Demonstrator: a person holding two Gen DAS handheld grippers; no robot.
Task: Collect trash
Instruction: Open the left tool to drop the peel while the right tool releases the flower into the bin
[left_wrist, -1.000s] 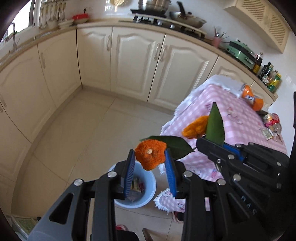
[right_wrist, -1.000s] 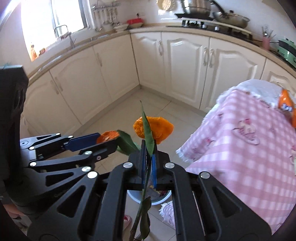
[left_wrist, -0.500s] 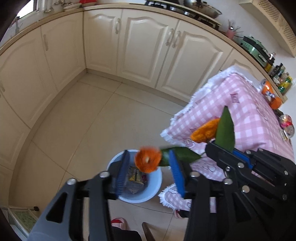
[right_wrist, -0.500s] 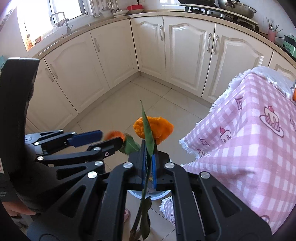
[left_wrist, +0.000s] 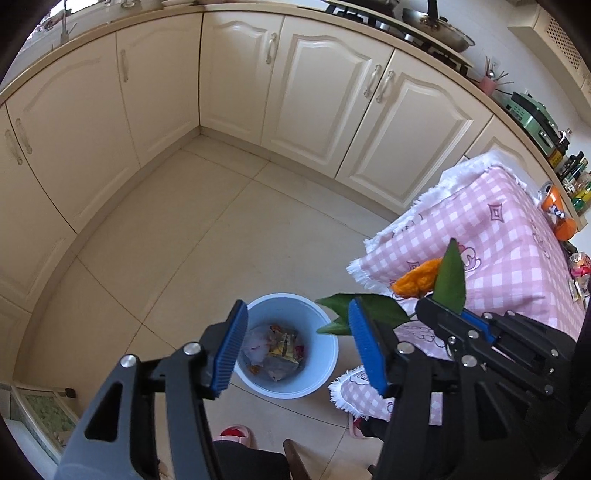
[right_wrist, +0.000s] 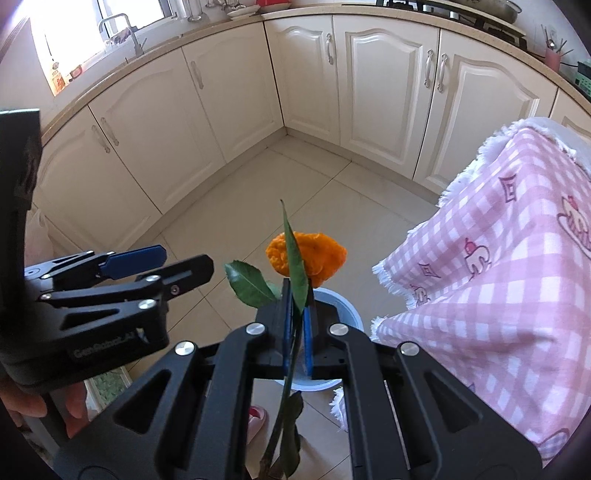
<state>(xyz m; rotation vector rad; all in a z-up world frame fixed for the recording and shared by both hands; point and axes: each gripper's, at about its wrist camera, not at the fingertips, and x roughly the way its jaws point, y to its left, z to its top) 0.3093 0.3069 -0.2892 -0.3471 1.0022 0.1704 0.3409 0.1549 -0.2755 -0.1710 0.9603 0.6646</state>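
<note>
My right gripper (right_wrist: 297, 325) is shut on a leafy green twig (right_wrist: 295, 258) with an orange peel (right_wrist: 308, 254) at its top, held above a light blue trash bin (right_wrist: 341, 308). In the left wrist view the twig's leaves (left_wrist: 448, 277) and peel (left_wrist: 417, 278) show at the right, over the right gripper (left_wrist: 454, 325). My left gripper (left_wrist: 295, 343) is open and empty, directly above the bin (left_wrist: 288, 347), which holds wrappers and scraps. In the right wrist view the left gripper (right_wrist: 147, 264) is to the left of the twig.
A table with a pink checked cloth (left_wrist: 491, 243) stands right of the bin; an orange can (left_wrist: 556, 214) and other cans lie on it. Cream cabinets (left_wrist: 236, 81) line the tiled floor (left_wrist: 207, 236). A slipper (left_wrist: 236, 434) is near the bin.
The orange peel that sat between my left gripper's fingers is gone from them, and the left gripper has opened wider over the bin. The right gripper still holds the twig.
</note>
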